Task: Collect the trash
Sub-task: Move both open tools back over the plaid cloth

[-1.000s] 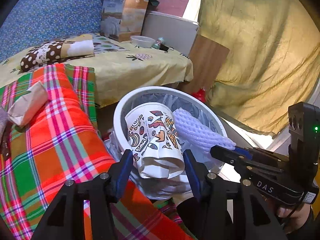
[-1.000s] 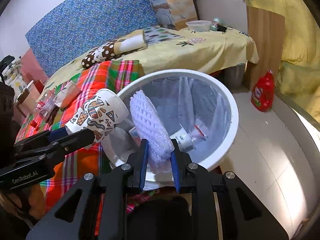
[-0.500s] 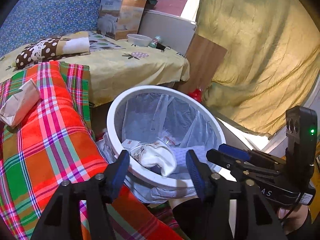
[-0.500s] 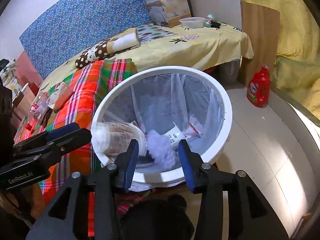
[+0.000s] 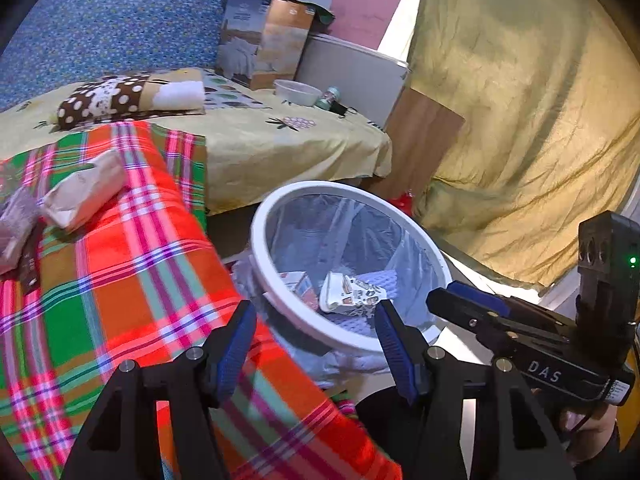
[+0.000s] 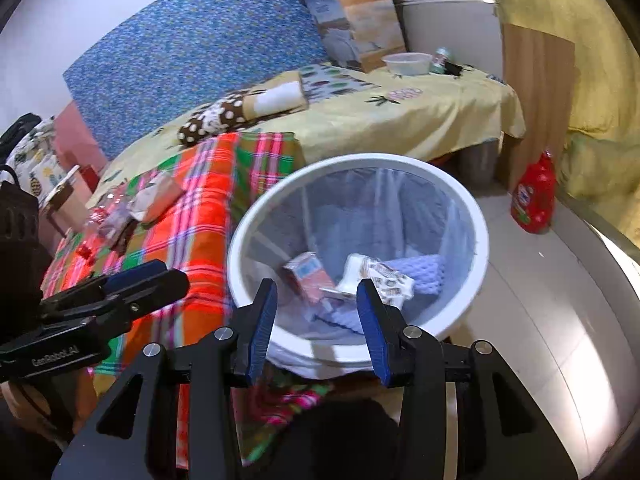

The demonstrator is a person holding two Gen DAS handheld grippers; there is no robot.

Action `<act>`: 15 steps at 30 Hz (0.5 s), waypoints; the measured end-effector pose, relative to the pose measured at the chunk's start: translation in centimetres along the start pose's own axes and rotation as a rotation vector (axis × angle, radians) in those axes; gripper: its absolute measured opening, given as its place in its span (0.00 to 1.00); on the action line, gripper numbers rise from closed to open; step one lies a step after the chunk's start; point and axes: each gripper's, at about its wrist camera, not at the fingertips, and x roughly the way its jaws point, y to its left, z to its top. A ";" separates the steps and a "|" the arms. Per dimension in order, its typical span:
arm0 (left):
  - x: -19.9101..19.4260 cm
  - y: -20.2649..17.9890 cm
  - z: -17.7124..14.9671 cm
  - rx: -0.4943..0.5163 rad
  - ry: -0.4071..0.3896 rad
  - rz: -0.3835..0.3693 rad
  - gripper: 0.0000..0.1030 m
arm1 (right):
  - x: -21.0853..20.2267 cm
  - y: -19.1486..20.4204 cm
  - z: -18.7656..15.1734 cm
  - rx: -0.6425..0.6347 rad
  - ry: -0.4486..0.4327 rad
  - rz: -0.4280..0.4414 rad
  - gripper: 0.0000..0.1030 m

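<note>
A white round trash bin [image 5: 276,300] [image 6: 476,216] with a clear liner stands on the floor beside the plaid-covered table. Inside it lie a patterned paper cup [image 5: 352,294] [image 6: 382,274], purple foam netting [image 5: 382,280] [image 6: 424,270] and a small carton [image 5: 300,286] [image 6: 310,276]. My left gripper [image 5: 316,340] is open and empty over the bin's near rim. My right gripper [image 6: 316,316] is open and empty, also over the near rim. A tan paper-wrapped packet [image 5: 82,194] [image 6: 158,198] and other wrappers [image 6: 112,224] lie on the plaid cloth.
The red-green plaid cloth [image 5: 120,280] covers the table at left. A bed with a yellow sheet [image 5: 260,140] is behind, holding a dotted pillow [image 5: 120,98], a bowl [image 5: 296,92] and a box [image 5: 260,52]. A red bottle [image 6: 534,196] stands on the floor.
Both grippers opened and let go: the paper cup and the foam netting dropped into the bin. Both grippers have since pulled back and up a little from the bin.
</note>
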 end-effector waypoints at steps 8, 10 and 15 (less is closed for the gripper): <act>-2.8 2.1 -1.4 -0.040 -0.030 0.065 0.59 | 0.0 2.5 -0.1 -0.029 -0.028 0.084 0.42; -3.5 2.4 -1.7 -0.047 -0.041 0.081 0.59 | 0.0 3.3 -0.3 -0.042 -0.027 0.099 0.42; -5.2 3.9 -2.5 -0.077 -0.067 0.133 0.56 | 0.3 4.9 -0.4 -0.068 -0.023 0.133 0.42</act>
